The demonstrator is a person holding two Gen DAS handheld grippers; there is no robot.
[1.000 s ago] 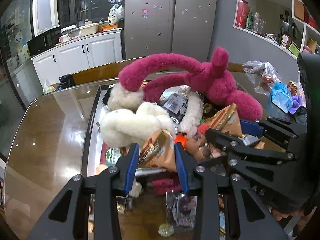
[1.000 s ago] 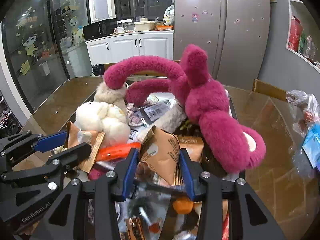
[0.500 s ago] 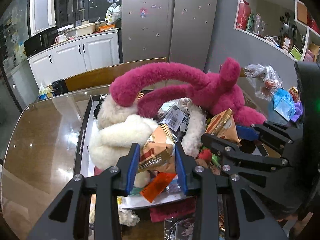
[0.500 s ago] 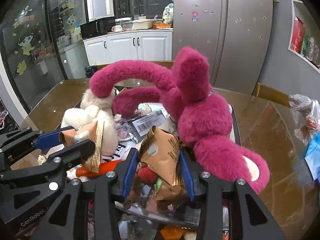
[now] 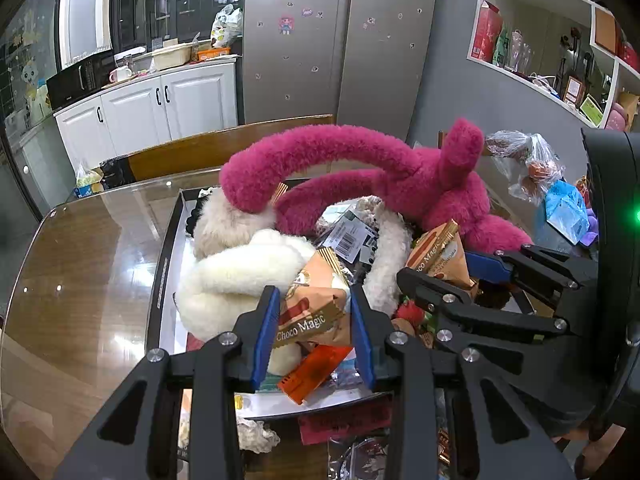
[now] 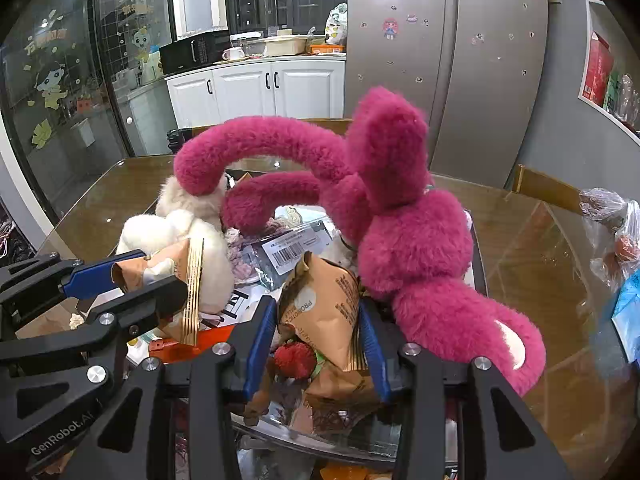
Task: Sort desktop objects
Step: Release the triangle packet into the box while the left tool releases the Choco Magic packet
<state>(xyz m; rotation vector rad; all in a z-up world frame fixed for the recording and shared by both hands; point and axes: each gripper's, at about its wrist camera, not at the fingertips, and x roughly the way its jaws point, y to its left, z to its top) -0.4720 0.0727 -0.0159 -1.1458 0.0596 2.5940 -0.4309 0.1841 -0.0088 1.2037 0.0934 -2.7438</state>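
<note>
Left tongs [image 5: 312,320]: blue pads pinching a brown snack packet marked "Choco Magic" [image 5: 310,318], held clear above the heap. Right tongs [image 6: 318,332]: pads pinching a second brown snack packet [image 6: 326,312], its printed back facing the camera, also raised above the heap. Each pair of tongs shows in the other's view: the right tongs [image 5: 452,276] to the right in the left wrist view, the left tongs [image 6: 132,280] to the left in the right wrist view, each with its packet between the pads.

Beneath both: a black-rimmed tray [image 5: 162,276] on the glossy brown counter [image 5: 80,280], piled with mixed items. A large magenta plush toy [image 6: 400,232] lies across the top of the pile, its long arms arched over a cream plush toy [image 5: 240,272]. A clear bag with a barcode label [image 6: 286,254] sits between the plush toys. An orange packet [image 5: 316,368] lies just below the left tongs. A red strawberry-like item [image 6: 294,360] lies under the right packet. A plastic bag [image 5: 528,164] stands on the counter, apart to the right.
</note>
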